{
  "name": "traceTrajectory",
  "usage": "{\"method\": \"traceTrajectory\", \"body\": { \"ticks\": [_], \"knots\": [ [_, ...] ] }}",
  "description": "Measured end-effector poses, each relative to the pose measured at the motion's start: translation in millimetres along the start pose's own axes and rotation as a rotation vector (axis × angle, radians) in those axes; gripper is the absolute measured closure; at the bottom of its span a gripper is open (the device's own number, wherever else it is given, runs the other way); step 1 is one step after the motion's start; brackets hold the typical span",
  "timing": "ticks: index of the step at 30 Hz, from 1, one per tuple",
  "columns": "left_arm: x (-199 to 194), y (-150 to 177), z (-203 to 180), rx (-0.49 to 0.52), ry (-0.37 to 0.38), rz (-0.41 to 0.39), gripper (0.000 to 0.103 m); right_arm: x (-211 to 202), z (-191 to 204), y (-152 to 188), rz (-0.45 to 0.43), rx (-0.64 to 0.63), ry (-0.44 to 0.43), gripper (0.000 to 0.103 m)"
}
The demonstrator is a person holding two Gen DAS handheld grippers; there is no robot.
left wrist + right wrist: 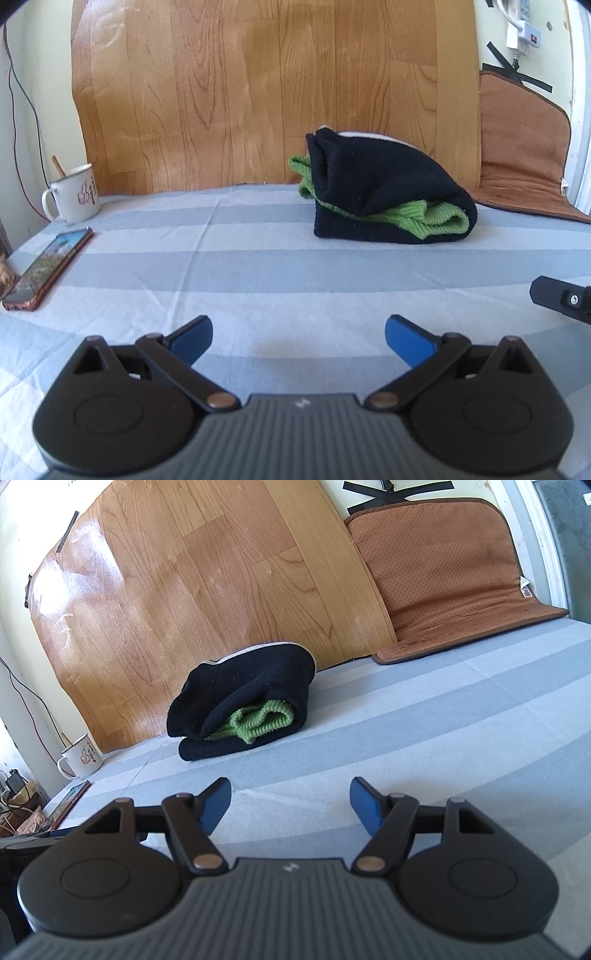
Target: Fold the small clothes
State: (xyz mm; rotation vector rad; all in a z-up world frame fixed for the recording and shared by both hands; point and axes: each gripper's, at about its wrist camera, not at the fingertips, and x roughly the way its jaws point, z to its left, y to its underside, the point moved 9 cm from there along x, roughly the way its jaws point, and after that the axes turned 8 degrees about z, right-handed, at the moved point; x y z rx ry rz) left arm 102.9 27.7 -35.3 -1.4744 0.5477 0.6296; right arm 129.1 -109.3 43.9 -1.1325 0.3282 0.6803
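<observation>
The left wrist view takes in a phone (pixel 48 269) lying face up on the striped sheet (pixel 258 266), well left of the folded garment (pixel 384 192); the right wrist view catches only its edge at the far left. The left view alone shows a white power adapter (pixel 523 35) high on the wall, up and right of the garment, and a black piece of the right gripper (pixel 561 297) poking in at the right edge. The right view alone shows the whole brown mat (pixel 443 572) propped against the wall to the right of the garment (the left view cuts it off), with a small white label (pixel 525 587) on its right edge, too small to read.

The mug (pixel 75 194) stands left of the garment, near the wood-pattern sheet (pixel 258 92), and holds a wooden stick that leans out of its rim. A reddish drawing with small characters marks its side; I cannot read them.

The garment lies on the striped sheet against the wood-pattern sheet: black fabric folded over, with green ribbed knit showing inside the fold.

The left gripper (pixel 298 338) hovers in front of the garment, well apart from it, blue pads (pixel 194 341) spread wide and holding nothing. The right gripper (pixel 290 805) also sits back from the garment, pads parted and bare.
</observation>
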Motion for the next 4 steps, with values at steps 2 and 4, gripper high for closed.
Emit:
{"method": "traceTrajectory", "body": {
  "ticks": [2,4],
  "knots": [
    [-0.8,0.1,-2.2,0.011,0.004,-0.004,0.0,0.0,0.0,0.1,0.0,0.0,0.0,0.03],
    [-0.3,0.3,-3.6,0.017,0.009,0.0,0.0,0.0,-0.1,0.1,0.0,0.0,0.0,0.03]
  ]
}}
